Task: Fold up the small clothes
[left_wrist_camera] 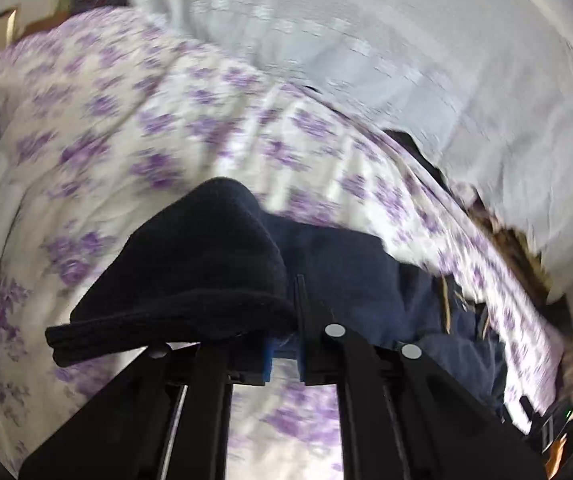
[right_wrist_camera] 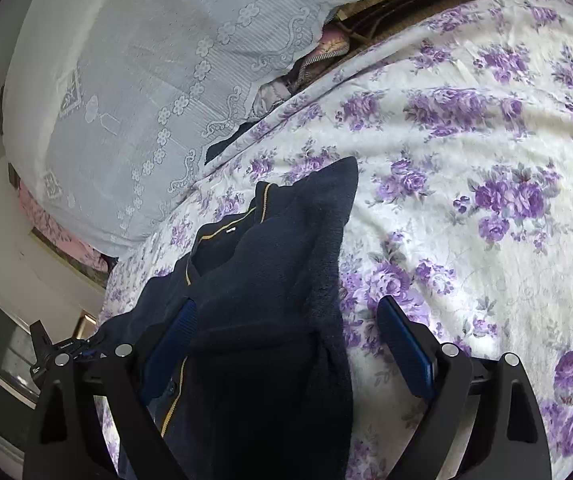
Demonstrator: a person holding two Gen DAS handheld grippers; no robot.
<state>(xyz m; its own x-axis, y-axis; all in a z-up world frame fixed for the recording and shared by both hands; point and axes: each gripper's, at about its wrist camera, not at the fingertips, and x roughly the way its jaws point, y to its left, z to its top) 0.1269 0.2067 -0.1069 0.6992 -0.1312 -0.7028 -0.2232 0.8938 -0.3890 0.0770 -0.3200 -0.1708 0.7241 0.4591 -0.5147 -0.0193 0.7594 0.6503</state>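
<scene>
one dark navy garment point(right_wrist_camera: 270, 280) lies half folded on my floral bedspread point(right_wrist_camera: 466, 160). my left gripper point(left_wrist_camera: 286, 312) is pinched tight on its edge, lifting it; my right gripper point(right_wrist_camera: 286, 344) gapes wide astride it, gripping nothing. folds remain.

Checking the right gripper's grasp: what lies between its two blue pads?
In the right wrist view, the navy garment lies between the right gripper's wide-open pads, over the floral bedsheet; neither pad presses it.

Garment point(right_wrist_camera: 270, 280) lies on bedspread point(right_wrist_camera: 466, 208), pillow point(right_wrist_camera: 146, 80) behind.
</scene>
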